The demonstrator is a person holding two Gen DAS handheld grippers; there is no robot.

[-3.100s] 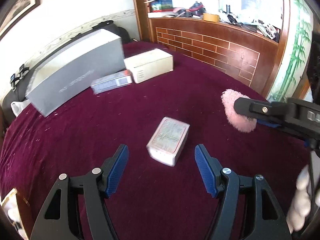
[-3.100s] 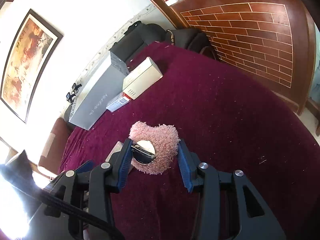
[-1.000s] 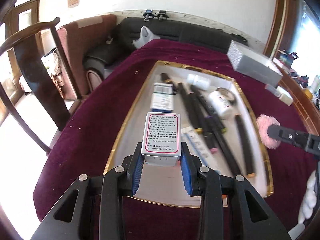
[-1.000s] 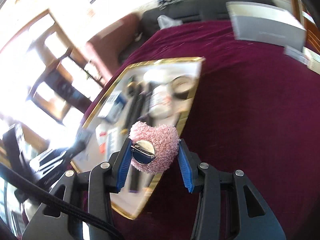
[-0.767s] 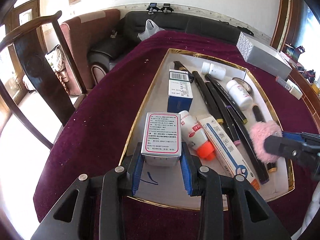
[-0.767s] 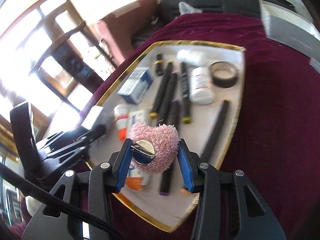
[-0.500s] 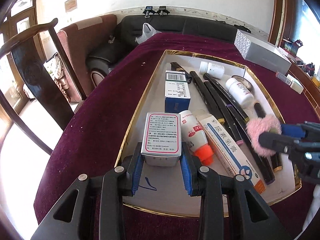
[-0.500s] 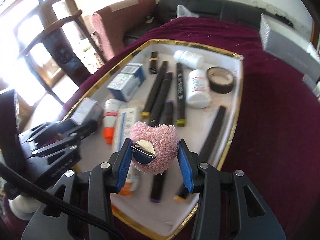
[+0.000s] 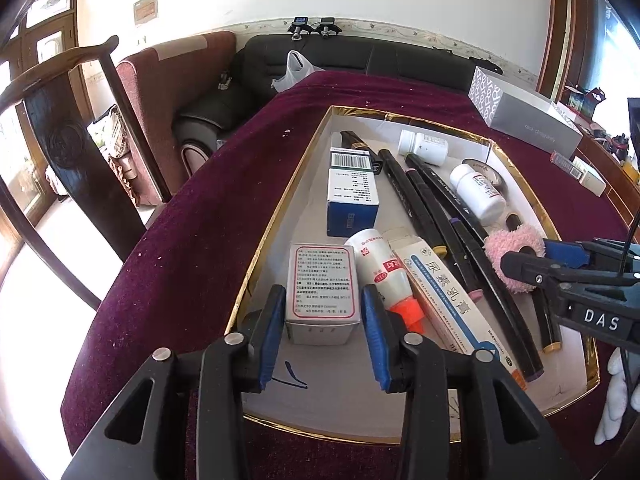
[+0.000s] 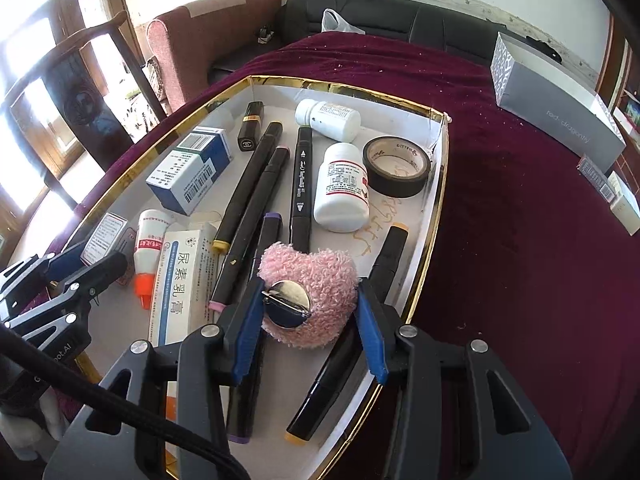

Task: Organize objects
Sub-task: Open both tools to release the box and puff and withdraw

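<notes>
A white tray with a gold rim lies on the maroon tablecloth. In its near left corner lies a small white medicine box with a red border. My left gripper straddles this box with its jaws opening, and a gap shows at each blue pad. My right gripper is shut on a pink plush heart with a round metal pin back. It hangs just over the black markers at the tray's right side. The same heart shows at the right of the left wrist view.
The tray also holds a blue-and-white box, a white tube with an orange cap, an ointment carton, two white bottles and a tape roll. A grey box sits beyond. A wooden chair stands left.
My left jaws have opened off the medicine box, which now rests in the tray. My right gripper has carried the pink heart in over the tray and lower.
</notes>
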